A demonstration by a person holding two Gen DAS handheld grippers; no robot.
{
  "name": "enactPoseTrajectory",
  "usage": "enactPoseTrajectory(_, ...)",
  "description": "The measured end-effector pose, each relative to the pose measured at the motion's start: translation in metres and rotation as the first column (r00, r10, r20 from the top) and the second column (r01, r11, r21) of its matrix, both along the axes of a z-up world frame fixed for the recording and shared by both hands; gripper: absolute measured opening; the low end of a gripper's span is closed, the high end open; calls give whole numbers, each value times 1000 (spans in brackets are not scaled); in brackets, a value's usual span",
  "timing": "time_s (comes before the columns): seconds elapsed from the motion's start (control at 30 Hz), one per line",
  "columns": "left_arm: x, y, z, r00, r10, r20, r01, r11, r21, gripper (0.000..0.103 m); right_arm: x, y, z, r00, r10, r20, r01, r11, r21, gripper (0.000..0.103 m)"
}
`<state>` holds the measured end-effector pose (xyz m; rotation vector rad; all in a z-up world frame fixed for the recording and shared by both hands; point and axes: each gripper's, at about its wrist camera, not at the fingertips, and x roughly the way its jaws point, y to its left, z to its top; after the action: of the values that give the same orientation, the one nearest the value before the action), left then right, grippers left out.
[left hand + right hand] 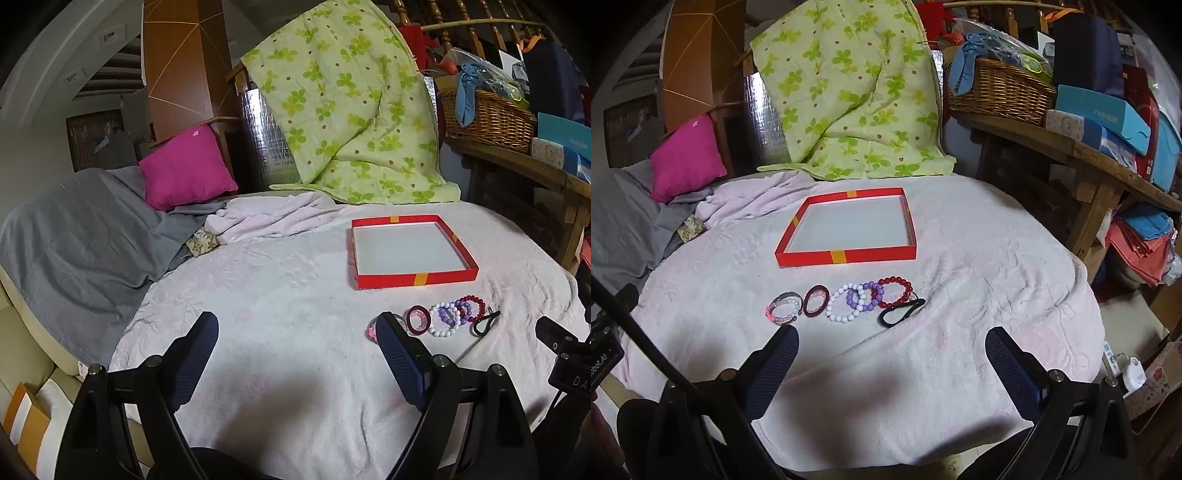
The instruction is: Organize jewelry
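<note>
Here's the bed under its pale pink blanket, and toward its far edge sits the shallow red tray, nothing in it yet. Nearer the front edge runs a row of bracelets: white beads, purple beads, red beads, a dark maroon ring, a pink one, and a black clip at the right end. Both claws hang apart and carry nothing, the left claw and the right claw hovering short of the row. The risk, I'd say: the white, purple and red loops overlap, so lifting one may drag its neighbours, and beads could slip on soft fleece. In the left view the pink bracelet hides partly behind a finger.
</note>
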<state>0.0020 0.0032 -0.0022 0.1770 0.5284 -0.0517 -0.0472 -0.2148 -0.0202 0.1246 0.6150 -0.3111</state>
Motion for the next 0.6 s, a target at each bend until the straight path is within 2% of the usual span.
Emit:
enactPoseTrajectory(0.4, 1, -7, -19, 1000, 7, -3, -7, 1000, 11, 87, 4, -2, -5, 1000, -1, -7, 1, 1000, 14, 103)
enactPoseTrajectory(0.43, 1, -7, -9, 1000, 4, -13, -4, 1000, 10, 87, 6, -1, -5, 1000, -2, -12, 2, 1000, 14, 103)
enactPoseTrajectory(0.6, 3, -9, -10, 999, 4, -35, -3, 1000, 20, 87, 5, -5, -4, 1000, -6, -11, 6, 1000, 15, 103)
